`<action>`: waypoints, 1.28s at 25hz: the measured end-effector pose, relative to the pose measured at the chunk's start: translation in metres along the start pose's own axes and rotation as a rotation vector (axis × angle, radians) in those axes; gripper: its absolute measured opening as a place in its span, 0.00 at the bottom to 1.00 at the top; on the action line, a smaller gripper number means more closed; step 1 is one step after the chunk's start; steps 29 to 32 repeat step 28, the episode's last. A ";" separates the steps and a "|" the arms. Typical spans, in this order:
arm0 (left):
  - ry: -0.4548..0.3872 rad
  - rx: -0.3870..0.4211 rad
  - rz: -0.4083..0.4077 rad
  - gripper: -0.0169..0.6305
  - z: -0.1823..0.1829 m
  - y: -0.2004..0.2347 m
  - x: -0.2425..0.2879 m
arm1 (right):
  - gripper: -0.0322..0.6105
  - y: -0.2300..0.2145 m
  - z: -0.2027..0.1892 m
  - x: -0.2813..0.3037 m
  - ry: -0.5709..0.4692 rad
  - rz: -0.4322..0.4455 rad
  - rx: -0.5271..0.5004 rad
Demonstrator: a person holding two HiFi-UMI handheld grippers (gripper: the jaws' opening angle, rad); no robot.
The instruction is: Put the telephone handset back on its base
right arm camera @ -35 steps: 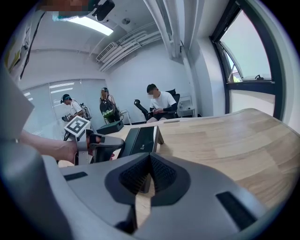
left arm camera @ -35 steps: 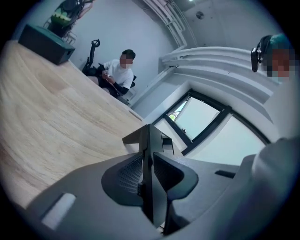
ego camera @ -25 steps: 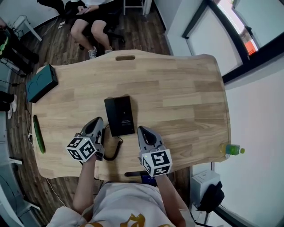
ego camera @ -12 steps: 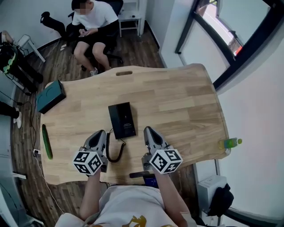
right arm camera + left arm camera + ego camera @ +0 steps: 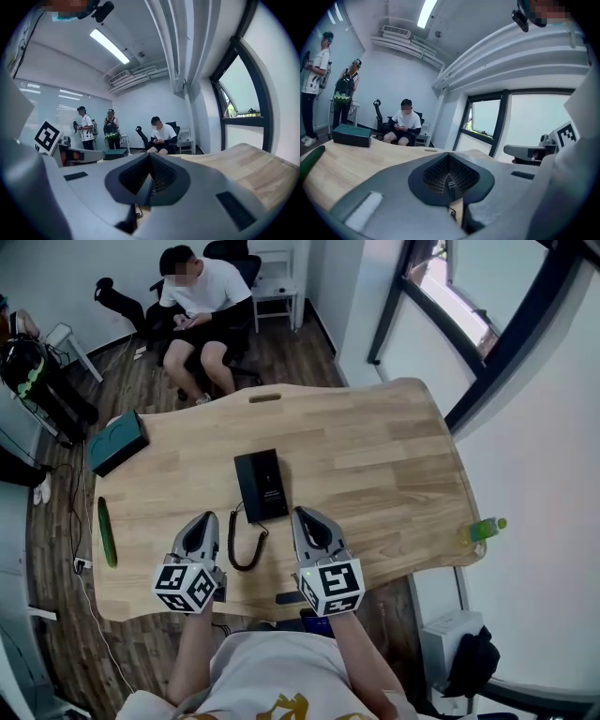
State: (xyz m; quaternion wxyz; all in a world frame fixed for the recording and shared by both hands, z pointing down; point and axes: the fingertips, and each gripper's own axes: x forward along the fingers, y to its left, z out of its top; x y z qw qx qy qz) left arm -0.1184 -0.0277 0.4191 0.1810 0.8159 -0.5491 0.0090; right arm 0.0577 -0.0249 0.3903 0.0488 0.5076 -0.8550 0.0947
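The black telephone [image 5: 262, 485] lies flat on the wooden table [image 5: 375, 474] as one dark slab; I cannot tell handset from base. Its coiled cord [image 5: 246, 545] loops toward the front edge. My left gripper [image 5: 203, 518] hangs to the left of the cord, shut and empty. My right gripper [image 5: 302, 514] is right of the cord, also shut with nothing in it. In the left gripper view the jaws [image 5: 449, 164] meet over the table. The right gripper view shows closed jaws [image 5: 150, 171], with a sliver of the dark phone beyond them.
A teal box [image 5: 116, 442] sits at the table's far left corner, and a long green object [image 5: 107, 532] lies along the left edge. A green bottle [image 5: 480, 531] stands at the right edge. A seated person [image 5: 202, 296] is beyond the table. Something small and dark [image 5: 288, 597] lies at the front edge.
Both grippers have lifted off the table by the cord and drawn slightly apart. The phone has not moved. The head view has tilted up to take in more of the room.
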 end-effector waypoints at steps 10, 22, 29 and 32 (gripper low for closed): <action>0.009 0.015 -0.056 0.03 -0.009 -0.012 -0.012 | 0.05 -0.001 -0.011 -0.010 0.018 -0.006 0.010; 0.058 -0.015 -0.045 0.03 -0.021 -0.004 -0.010 | 0.05 -0.002 -0.014 -0.011 0.023 -0.004 0.015; 0.083 0.039 0.000 0.03 -0.026 -0.001 -0.006 | 0.05 -0.004 -0.023 -0.014 0.038 -0.014 0.027; 0.083 0.039 0.000 0.03 -0.026 -0.001 -0.006 | 0.05 -0.004 -0.023 -0.014 0.038 -0.014 0.027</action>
